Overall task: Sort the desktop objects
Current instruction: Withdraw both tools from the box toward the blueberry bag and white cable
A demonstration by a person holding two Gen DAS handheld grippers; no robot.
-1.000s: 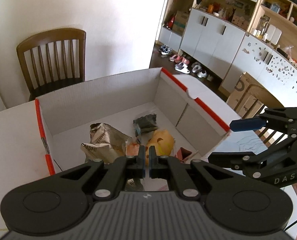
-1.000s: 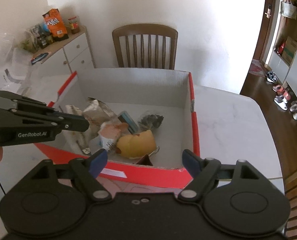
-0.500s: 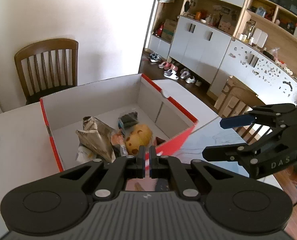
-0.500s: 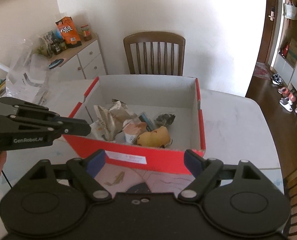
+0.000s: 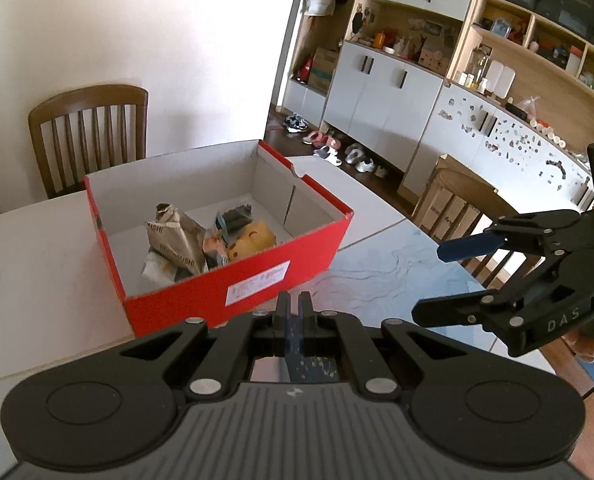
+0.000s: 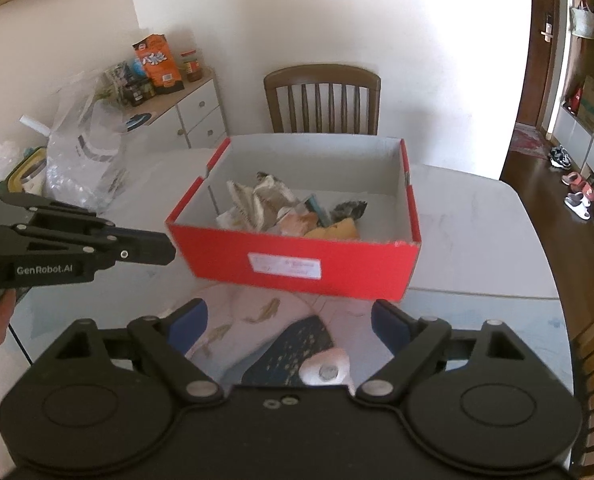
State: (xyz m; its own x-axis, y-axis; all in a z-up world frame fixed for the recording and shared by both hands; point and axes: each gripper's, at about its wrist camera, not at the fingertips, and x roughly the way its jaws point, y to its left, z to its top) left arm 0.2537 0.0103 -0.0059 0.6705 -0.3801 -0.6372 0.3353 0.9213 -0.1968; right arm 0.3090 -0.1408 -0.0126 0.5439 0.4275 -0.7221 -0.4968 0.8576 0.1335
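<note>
Right wrist view: red shoebox (image 6: 297, 256) sits in the middle of the frame on the white table (image 6: 477, 220), lid off, its labelled short wall facing the camera.
Box contents: crumpled paper bag (image 6: 257, 200) at the left of the pile, yellow soft toy (image 6: 333, 233) at lower right, dark crinkled wrapper (image 6: 351, 210) behind it, all heaped and touching.
Left wrist view: same box lies upper left of centre, its near corner towards the camera.
Handling, paper bag: probably light and floppy; a pinch on its twisted top should hold, a flat side would likely slip.
Handling, toy: looks soft and squashy, likely safe to squeeze across its middle.
Handling, box: stiff cardboard, light; best taken by a wall rim.
Box long axis: runs away from the right camera, towards the wooden chair (image 6: 323, 100) at top centre.
Bag axis: stands roughly upright, twisted end up.
Left tool (image 5: 294, 308): clenched, fingers together, nothing visible between them.
Right tool (image 6: 289, 318): jaws opening, wide apart, nothing between them; only the patterned mat (image 6: 257, 312) lies below.
Both tools: short of the box, not touching it.
</note>
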